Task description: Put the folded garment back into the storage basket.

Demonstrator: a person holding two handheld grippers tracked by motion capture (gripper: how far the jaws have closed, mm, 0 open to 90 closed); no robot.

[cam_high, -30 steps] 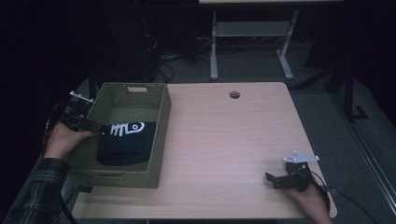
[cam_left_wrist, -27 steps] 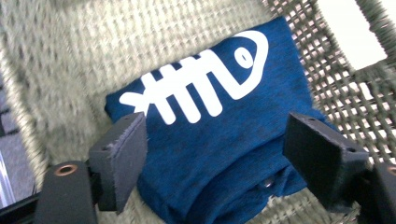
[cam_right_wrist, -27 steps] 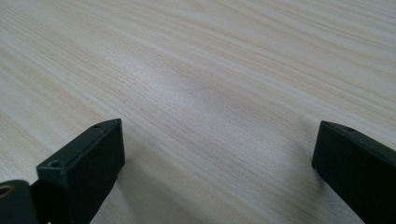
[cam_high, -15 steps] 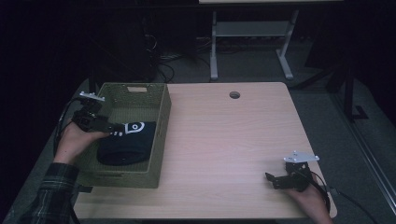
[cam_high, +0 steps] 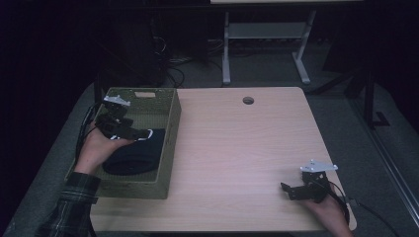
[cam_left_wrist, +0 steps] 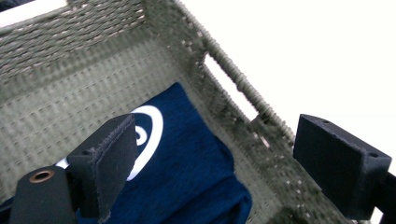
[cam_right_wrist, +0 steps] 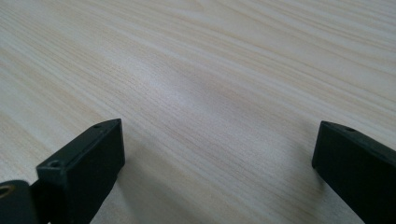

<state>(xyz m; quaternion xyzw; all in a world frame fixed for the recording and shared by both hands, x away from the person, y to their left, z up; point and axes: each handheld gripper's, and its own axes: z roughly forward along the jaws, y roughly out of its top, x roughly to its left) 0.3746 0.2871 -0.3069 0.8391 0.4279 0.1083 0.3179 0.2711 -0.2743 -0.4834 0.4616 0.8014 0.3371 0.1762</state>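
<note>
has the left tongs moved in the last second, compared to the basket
Yes. The left tongs have moved from the basket's outer left edge inward over the dark blue cloth, toward the table's middle.

Surroundings of the work area, seen from above.
A light wood-grain table (cam_high: 257,153) with a round cable hole (cam_high: 248,100) near its far edge stands on grey carpet (cam_high: 341,108). Beyond it, a white metal frame (cam_high: 264,44) rests on two feet, with loose cables (cam_high: 173,59) lying on the floor to its left.
</note>
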